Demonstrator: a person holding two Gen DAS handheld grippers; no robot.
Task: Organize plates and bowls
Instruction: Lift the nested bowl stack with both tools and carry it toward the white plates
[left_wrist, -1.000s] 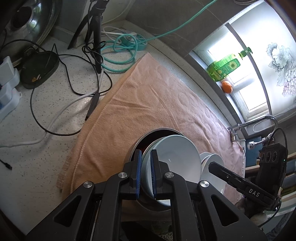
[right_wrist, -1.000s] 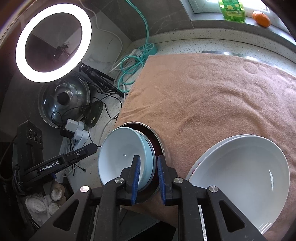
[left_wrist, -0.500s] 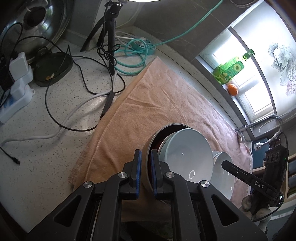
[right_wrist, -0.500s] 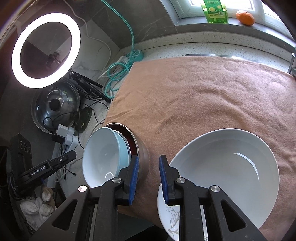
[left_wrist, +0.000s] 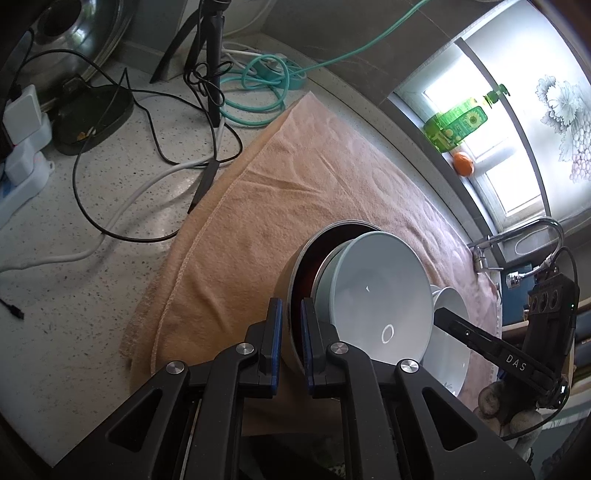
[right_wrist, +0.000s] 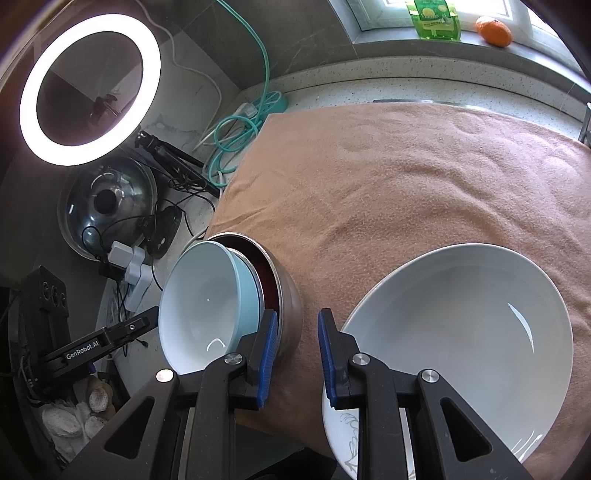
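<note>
A steel bowl (left_wrist: 295, 273) with a dark red inside sits tilted on the tan towel (left_wrist: 295, 192), with two pale blue-white bowls (left_wrist: 384, 288) nested in it. My left gripper (left_wrist: 291, 332) is shut on the steel bowl's rim. In the right wrist view the same stack (right_wrist: 207, 299) is at lower left. My right gripper (right_wrist: 295, 339) is open and empty between the steel bowl (right_wrist: 288, 295) and a large white bowl (right_wrist: 458, 328), which rests on a patterned plate (right_wrist: 340, 439).
Left of the towel lie cables (left_wrist: 155, 140), a tripod (left_wrist: 214, 55), white chargers (left_wrist: 22, 122), a metal lid (right_wrist: 107, 203) and a ring light (right_wrist: 88, 88). A green bottle (left_wrist: 454, 122) and an orange (left_wrist: 463, 162) sit on the windowsill. A tap (left_wrist: 517, 236) is at right.
My right gripper let go of the bowl stack, opened and drew back to the right. My left gripper moved from the pale bowl's rim to the steel bowl's rim.
</note>
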